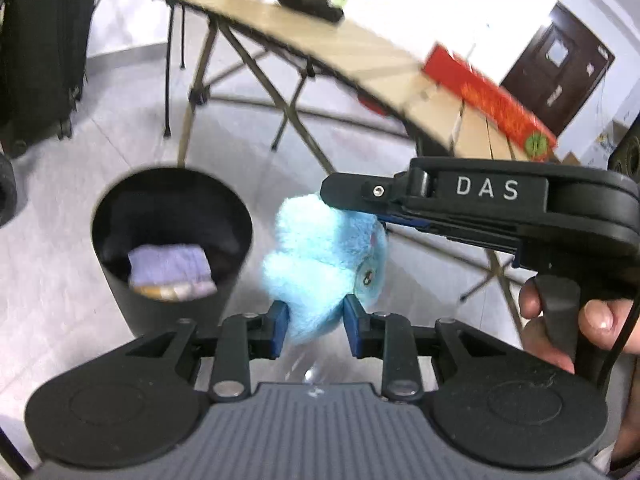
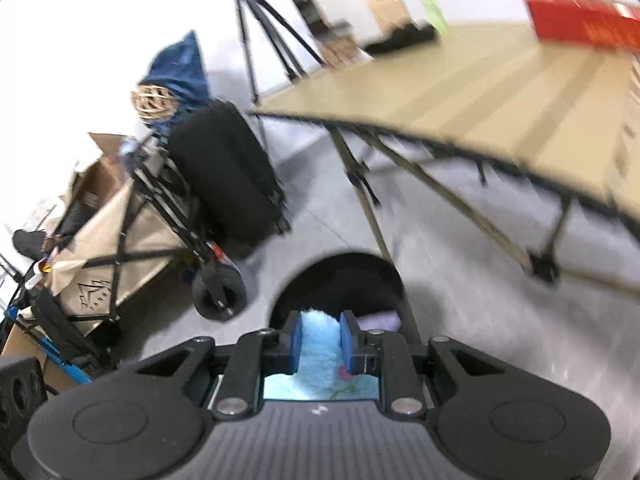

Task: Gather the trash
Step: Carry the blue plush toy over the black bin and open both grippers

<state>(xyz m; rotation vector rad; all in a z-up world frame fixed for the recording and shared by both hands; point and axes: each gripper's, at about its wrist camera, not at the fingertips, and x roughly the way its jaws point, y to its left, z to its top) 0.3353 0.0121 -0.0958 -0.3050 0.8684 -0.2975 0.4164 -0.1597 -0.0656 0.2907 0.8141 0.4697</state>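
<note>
A fluffy light-blue plush toy (image 1: 324, 264) hangs in the air between both grippers, to the right of a black trash bin (image 1: 172, 248). My left gripper (image 1: 316, 330) has its blue pads on the toy's lower end. My right gripper (image 1: 348, 204) comes in from the right and pinches the toy's top. In the right wrist view the right gripper (image 2: 322, 344) is shut on the blue plush (image 2: 318, 344), just over the bin's opening (image 2: 344, 280). The bin holds a lilac cloth (image 1: 170, 266) and some orange scraps.
A folding wooden table (image 1: 320, 44) stands behind, with a red box (image 1: 488, 100), a black tray and jars on it. A black suitcase (image 2: 228, 176), a tripod (image 2: 264, 32) and a cart with cardboard (image 2: 104, 232) stand on the left. The floor is grey tile.
</note>
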